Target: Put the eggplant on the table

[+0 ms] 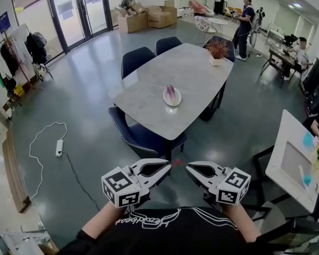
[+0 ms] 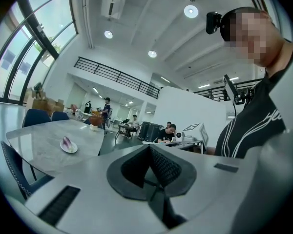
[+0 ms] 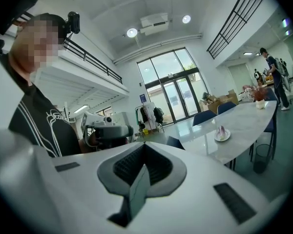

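A purple and white eggplant lies on a small white plate near the front of the grey marble table. It also shows far off as the eggplant in the left gripper view and the eggplant in the right gripper view. My left gripper and right gripper hang low in front of my chest, well short of the table, their tips turned towards each other. Both are shut with nothing in them. The left gripper and right gripper show closed jaws.
Dark blue chairs stand round the table, one between me and it. A potted plant sits at the table's far end. A power strip with cable lies on the floor at left. A white desk stands at right. People stand and sit in the background.
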### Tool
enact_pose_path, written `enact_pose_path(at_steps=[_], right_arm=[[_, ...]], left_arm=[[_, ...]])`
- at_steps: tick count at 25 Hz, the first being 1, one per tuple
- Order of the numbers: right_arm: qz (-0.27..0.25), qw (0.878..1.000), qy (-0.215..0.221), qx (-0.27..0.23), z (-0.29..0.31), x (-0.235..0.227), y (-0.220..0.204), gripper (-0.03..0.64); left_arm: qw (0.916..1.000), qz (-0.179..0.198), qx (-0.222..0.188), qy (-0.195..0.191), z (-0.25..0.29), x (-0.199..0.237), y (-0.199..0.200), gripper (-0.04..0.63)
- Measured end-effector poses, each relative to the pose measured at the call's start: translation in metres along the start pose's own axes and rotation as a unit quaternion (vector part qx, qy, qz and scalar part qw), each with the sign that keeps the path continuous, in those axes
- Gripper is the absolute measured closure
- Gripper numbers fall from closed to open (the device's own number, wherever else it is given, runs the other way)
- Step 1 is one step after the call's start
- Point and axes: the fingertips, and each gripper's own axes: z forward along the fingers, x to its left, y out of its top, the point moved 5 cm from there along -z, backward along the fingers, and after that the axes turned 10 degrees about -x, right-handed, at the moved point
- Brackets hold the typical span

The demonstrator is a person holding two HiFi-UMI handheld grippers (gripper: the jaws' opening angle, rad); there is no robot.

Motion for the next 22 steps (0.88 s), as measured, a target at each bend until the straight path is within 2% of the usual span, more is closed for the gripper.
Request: enact_pose_path(at_steps=[4,22], right_arm=[[-0.002,1.000,-0.006,0.005,-0.005,-0.001,-0.002,0.611],[0.011,1.000,-0.011,0.000,0.000,-0.001,-0.009,0.611]], left_arm=[[1.0000,0.004,0.006,0.004,0.002,-0.001,-0.002,0.588],[0.9994,-0.033,0.008,0.010,-0.001,0.006,-0.014,0.588]])
